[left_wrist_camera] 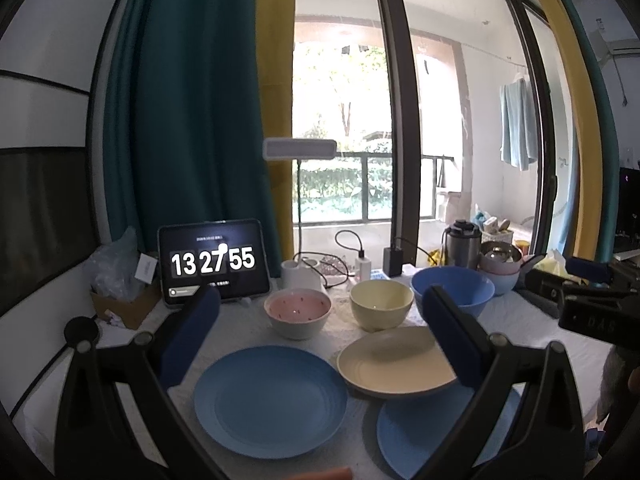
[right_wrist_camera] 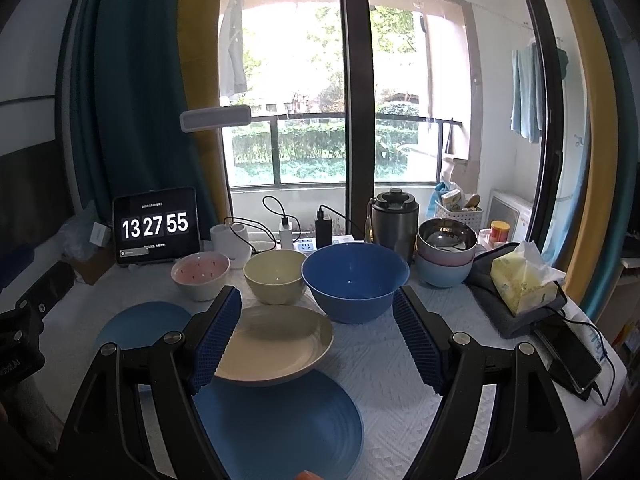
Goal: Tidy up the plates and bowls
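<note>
On the white table cloth lie a blue plate [left_wrist_camera: 270, 400] at left, a cream plate [left_wrist_camera: 394, 362] resting partly over a second blue plate [left_wrist_camera: 424, 436]. Behind them stand a pink-lined bowl [left_wrist_camera: 298, 312], a cream bowl [left_wrist_camera: 380, 304] and a large blue bowl [left_wrist_camera: 454, 290]. My left gripper [left_wrist_camera: 324, 344] is open and empty above the plates. My right gripper [right_wrist_camera: 318, 338] is open and empty, over the cream plate [right_wrist_camera: 276, 344] and near blue plate [right_wrist_camera: 280, 424]. The right view also shows the far blue plate [right_wrist_camera: 140, 322], pink bowl [right_wrist_camera: 200, 274], cream bowl [right_wrist_camera: 274, 276] and blue bowl [right_wrist_camera: 354, 280].
A tablet clock [right_wrist_camera: 156, 226], lamp base [right_wrist_camera: 230, 238], chargers and cables [right_wrist_camera: 304, 228], a steel flask [right_wrist_camera: 394, 220] and stacked bowls [right_wrist_camera: 446, 256] line the back. A tissue pack [right_wrist_camera: 524, 278], dark pouch and phone [right_wrist_camera: 568, 354] sit at right. A box [left_wrist_camera: 124, 304] stands at left.
</note>
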`<state>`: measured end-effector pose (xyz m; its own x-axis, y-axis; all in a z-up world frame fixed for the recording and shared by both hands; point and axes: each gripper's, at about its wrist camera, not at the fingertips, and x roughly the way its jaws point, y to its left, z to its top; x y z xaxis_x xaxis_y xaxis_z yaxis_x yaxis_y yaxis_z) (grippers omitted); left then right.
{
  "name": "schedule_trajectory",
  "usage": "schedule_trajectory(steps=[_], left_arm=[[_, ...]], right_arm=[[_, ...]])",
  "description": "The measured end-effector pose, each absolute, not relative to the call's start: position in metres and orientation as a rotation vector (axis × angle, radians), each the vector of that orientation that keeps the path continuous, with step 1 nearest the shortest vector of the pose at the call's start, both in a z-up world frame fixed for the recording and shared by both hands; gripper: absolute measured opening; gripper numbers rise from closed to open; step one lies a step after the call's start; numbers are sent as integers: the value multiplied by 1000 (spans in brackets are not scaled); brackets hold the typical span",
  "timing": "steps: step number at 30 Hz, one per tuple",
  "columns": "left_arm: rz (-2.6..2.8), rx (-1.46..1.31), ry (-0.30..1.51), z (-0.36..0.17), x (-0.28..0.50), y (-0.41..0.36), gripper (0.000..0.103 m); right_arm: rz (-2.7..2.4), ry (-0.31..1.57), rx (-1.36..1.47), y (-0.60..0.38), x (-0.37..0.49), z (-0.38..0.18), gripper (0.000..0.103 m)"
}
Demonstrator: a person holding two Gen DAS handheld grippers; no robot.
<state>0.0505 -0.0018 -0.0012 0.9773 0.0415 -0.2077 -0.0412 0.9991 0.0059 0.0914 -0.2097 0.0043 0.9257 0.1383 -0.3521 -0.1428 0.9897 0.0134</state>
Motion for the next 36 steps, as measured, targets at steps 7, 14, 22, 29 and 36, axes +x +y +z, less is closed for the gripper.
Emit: schedule_trajectory(steps=[7,14,22,29,36], left_arm=[[36,8,276,-13,74,-5,102],[26,5,386,-34,104,-8,102],[4,-26,524,-62,143,-12,101],[-20,-65,636,-83,176,-12,101],[-22,-102,724,-101,203,-8,101]], right_arm=[[138,394,-3,-213,109,-3,81],[144,449,8,-217,129,-18,81],[172,538,18,-217,165,-43,81],[205,615,39,-218,196,-61,80],[229,700,80,-217,222,-81,71]])
